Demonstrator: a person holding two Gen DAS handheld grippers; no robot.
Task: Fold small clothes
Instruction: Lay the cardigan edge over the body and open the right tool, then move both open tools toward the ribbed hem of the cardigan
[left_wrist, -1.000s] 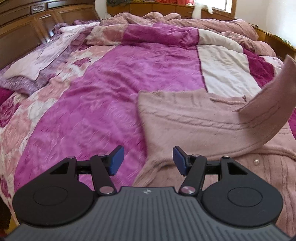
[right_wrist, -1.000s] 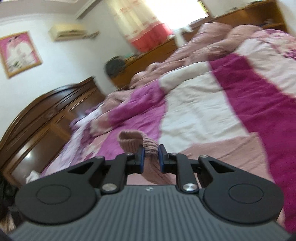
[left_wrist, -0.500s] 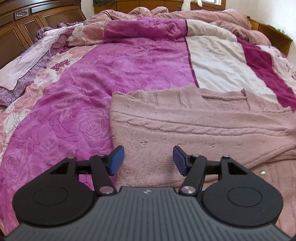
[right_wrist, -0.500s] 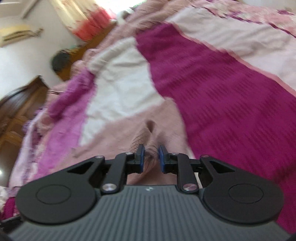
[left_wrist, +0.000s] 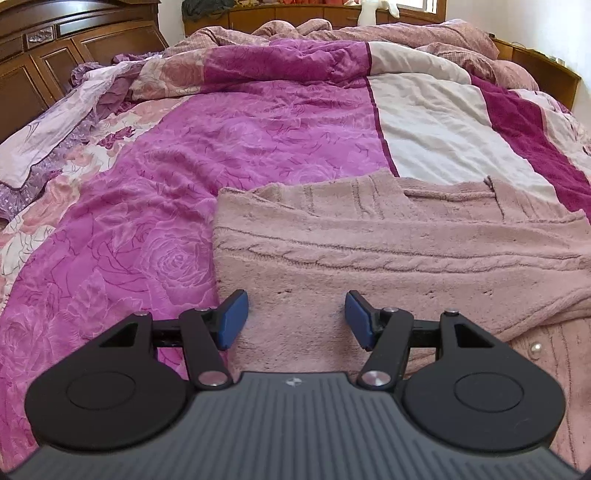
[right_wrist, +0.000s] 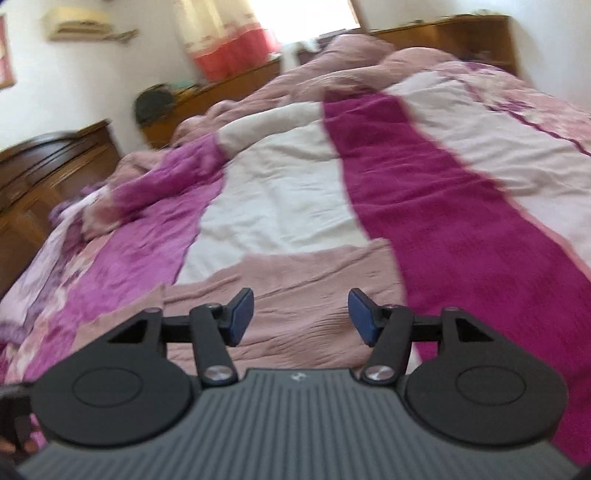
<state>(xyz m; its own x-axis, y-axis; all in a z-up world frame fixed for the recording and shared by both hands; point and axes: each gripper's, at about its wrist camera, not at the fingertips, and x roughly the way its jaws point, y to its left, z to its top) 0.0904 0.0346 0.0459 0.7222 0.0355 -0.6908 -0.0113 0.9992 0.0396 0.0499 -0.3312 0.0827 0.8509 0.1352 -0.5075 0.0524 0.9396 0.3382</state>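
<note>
Where quilt (left_wrist: 258, 140) spreads, pink cardigan (left_wrist: 369, 251) flat, wooden headboard (left_wrist: 74, 40) beyond.

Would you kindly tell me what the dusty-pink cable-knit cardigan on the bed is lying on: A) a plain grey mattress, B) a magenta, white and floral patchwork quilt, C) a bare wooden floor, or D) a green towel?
B: in the left wrist view the dusty-pink cable-knit cardigan lies spread flat over the magenta, white and floral patchwork quilt, which surrounds it on the left and far sides.
</note>
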